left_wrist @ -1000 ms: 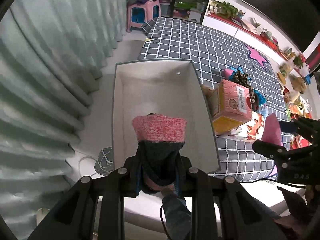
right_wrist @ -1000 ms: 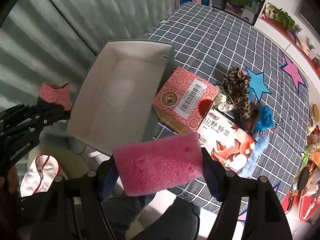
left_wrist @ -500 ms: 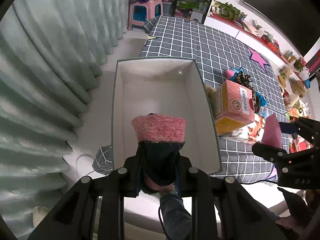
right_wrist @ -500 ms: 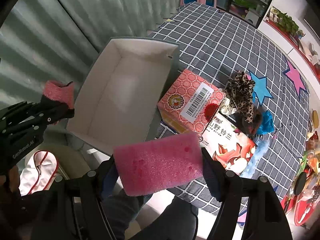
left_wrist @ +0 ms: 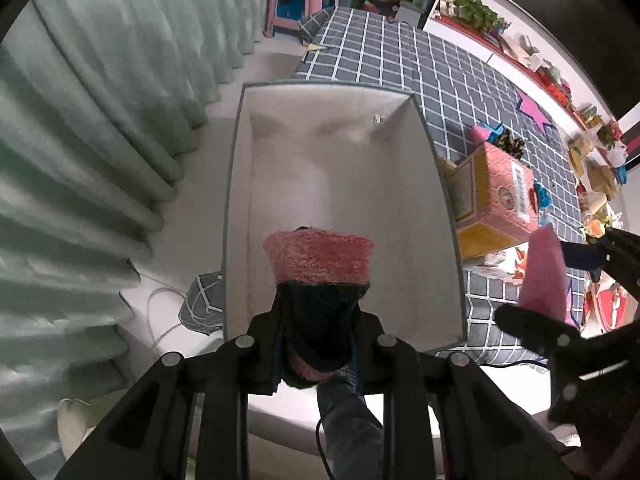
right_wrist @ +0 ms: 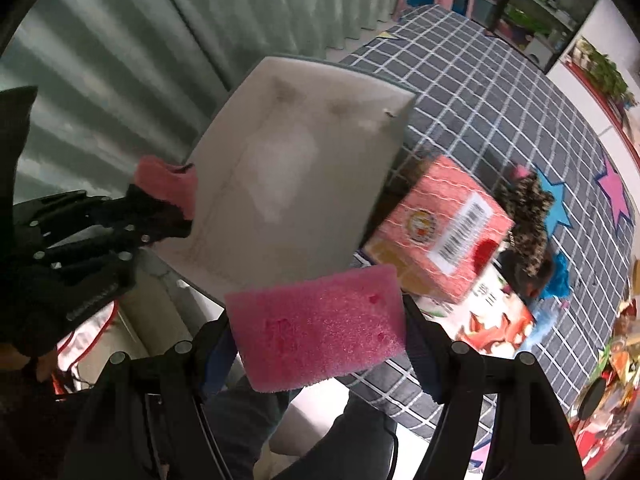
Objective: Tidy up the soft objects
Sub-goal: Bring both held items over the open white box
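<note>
- Both tongs have sunk toward the white box (left_wrist: 344, 200) since the earlier frames; it now looms larger in each view, and the right-wrist view has rolled so the box sits more upright in it.
- Left tongs (left_wrist: 320, 344) pinch a rolled sock (left_wrist: 320, 256), pink-red cuff outermost and its dark body clamped between the jaws.
- That sock hangs just beyond the left fingertips, over the near end of the box's open interior.
- Right tongs (right_wrist: 320, 336) stand wide and grip a pink sponge (right_wrist: 316, 328) by its two short ends.
- Beyond the right tongs, the sponge overlaps the box's near corner and the edge of the checked counter (right_wrist: 480, 92).
- Just past the sponge, to its right, sits a red carton (right_wrist: 440, 228) with a barcode label, close against the box's side wall.
- Farther out lie a leopard-print cloth (right_wrist: 528, 204) and a blue cloth (right_wrist: 558, 276).
- Left of both tongs hangs a pale green curtain (left_wrist: 80, 140).
- Each pair of tongs shows at the edge of the other's view.
</note>
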`<action>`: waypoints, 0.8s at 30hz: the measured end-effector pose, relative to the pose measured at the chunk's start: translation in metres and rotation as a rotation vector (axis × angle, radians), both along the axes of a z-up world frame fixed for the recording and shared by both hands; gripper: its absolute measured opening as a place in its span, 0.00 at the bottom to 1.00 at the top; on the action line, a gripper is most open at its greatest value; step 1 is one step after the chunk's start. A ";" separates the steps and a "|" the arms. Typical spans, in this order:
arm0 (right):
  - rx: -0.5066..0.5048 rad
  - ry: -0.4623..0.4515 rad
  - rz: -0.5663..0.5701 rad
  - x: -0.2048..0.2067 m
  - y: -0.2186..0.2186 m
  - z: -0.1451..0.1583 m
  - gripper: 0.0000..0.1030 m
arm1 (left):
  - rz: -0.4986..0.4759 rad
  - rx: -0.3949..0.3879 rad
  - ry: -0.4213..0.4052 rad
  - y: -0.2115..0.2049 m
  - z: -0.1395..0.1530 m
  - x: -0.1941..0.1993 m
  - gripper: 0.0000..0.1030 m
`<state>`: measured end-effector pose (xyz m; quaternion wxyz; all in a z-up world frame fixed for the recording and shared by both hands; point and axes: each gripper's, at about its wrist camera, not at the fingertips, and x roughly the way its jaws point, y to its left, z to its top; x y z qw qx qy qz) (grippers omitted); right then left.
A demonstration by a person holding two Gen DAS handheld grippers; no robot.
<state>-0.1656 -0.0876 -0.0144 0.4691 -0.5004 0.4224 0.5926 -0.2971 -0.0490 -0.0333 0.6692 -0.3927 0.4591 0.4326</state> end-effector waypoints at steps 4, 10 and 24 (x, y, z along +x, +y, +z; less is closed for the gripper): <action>-0.023 -0.004 0.039 -0.010 0.005 -0.012 0.73 | 0.003 -0.031 0.025 0.000 -0.013 0.002 0.26; -0.042 -0.005 0.048 -0.014 0.010 -0.018 0.73 | 0.016 -0.062 0.036 -0.002 -0.023 -0.003 0.26; -0.052 0.001 0.068 -0.021 0.017 -0.025 0.73 | -0.007 -0.098 0.049 0.005 -0.034 0.006 0.26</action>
